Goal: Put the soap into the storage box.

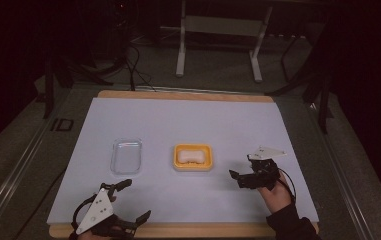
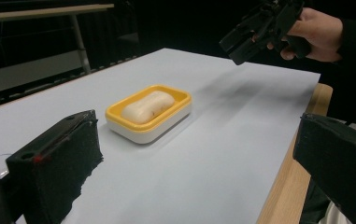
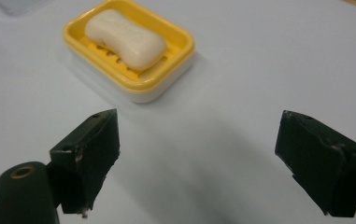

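Observation:
A yellow soap dish (image 1: 177, 159) sits near the middle of the white sheet with a pale bar of soap (image 1: 191, 156) lying in it. My right gripper (image 1: 235, 178) hovers to the dish's right, open and empty, held by a hand. From the right gripper view the dish (image 3: 180, 52) and soap (image 3: 125, 37) lie ahead, beyond the jaws of my right gripper (image 3: 203, 154). My left gripper (image 1: 138, 198) stands open at the front left edge. Past the left gripper (image 2: 199, 163), whose jaws are spread wide, I see the dish (image 2: 181, 101), the soap (image 2: 147, 106) and the right gripper (image 2: 259, 28).
A clear plastic tray or lid (image 1: 126, 156) lies flat left of the dish. The white sheet (image 1: 188, 120) covers a wooden board (image 1: 188, 95) whose edge shows at front and back. A metal frame (image 1: 218, 45) stands on the floor behind the table.

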Motion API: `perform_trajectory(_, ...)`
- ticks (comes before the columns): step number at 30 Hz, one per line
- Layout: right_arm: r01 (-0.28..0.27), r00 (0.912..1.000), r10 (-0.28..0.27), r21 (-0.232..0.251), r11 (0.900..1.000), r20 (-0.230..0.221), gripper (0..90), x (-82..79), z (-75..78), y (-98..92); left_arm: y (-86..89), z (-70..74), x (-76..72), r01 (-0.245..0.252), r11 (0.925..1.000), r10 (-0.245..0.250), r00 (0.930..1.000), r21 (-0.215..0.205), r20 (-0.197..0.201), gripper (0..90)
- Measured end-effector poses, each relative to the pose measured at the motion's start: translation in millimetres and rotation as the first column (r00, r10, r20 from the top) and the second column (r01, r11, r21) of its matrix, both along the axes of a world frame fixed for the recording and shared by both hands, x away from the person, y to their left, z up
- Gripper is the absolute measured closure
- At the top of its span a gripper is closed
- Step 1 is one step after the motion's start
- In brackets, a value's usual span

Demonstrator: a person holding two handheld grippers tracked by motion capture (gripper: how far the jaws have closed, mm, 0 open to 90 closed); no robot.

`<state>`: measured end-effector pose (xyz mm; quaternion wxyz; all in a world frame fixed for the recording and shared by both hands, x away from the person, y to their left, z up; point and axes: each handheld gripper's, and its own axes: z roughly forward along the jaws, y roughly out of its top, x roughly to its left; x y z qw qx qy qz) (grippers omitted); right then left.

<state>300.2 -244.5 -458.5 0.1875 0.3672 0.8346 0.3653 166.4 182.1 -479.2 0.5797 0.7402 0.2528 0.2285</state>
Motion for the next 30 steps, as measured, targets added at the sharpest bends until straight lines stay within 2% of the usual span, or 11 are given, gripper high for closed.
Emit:
perform_trajectory(1, 0.008, 1.0000, -0.008, -0.007, 1.000, 0.004, 13.7, -1.6, -0.5, -0.9, -0.1, 0.0, -0.1, 0.000, 1.0000, 0.000, 1.0000, 0.002, 0.000, 1.1)
perform_trajectory(2, 0.019, 0.9997, -0.019, -0.006, 1.000, -0.017, 13.7, -3.5, -3.4, -2.5, -0.3, 0.0, -0.2, 0.000, 1.0000, 0.000, 1.0000, 0.001, 0.000, 1.1)
perform_trajectory(4, 0.026, 0.9993, -0.026, -0.007, 1.000, -0.025, 13.7, -4.2, -4.8, -2.8, -0.1, 0.1, -0.4, 0.000, 1.0000, 0.000, 1.0000, 0.002, 0.000, 1.1)
perform_trajectory(8, 0.025, 0.9985, -0.025, 0.001, 1.000, -0.049, 13.7, -7.0, -10.4, -4.3, 1.0, 1.7, -1.7, -0.006, 1.0000, 0.006, 0.9998, 0.000, 0.017, 1.1)
perform_trajectory(15, 0.038, 0.9993, -0.038, 0.029, 0.999, 0.001, 13.7, -7.9, -7.9, -6.5, -0.7, 1.4, -2.2, 0.007, 1.0000, -0.007, 0.9999, 0.003, 0.008, 1.1)
perform_trajectory(23, 0.052, 0.9987, -0.052, 0.063, 0.997, -0.006, 13.7, -7.3, -9.8, -10.5, -1.9, 0.7, -1.4, 0.012, 0.9999, -0.012, 0.9999, 0.008, 0.002, 1.1)
perform_trajectory(30, 0.045, 0.9990, -0.044, 0.051, 0.998, -0.010, 13.7, -7.4, -13.0, -8.3, -2.6, 0.6, -1.2, 0.017, 0.9998, -0.017, 0.9999, 0.009, 0.001, 1.1)
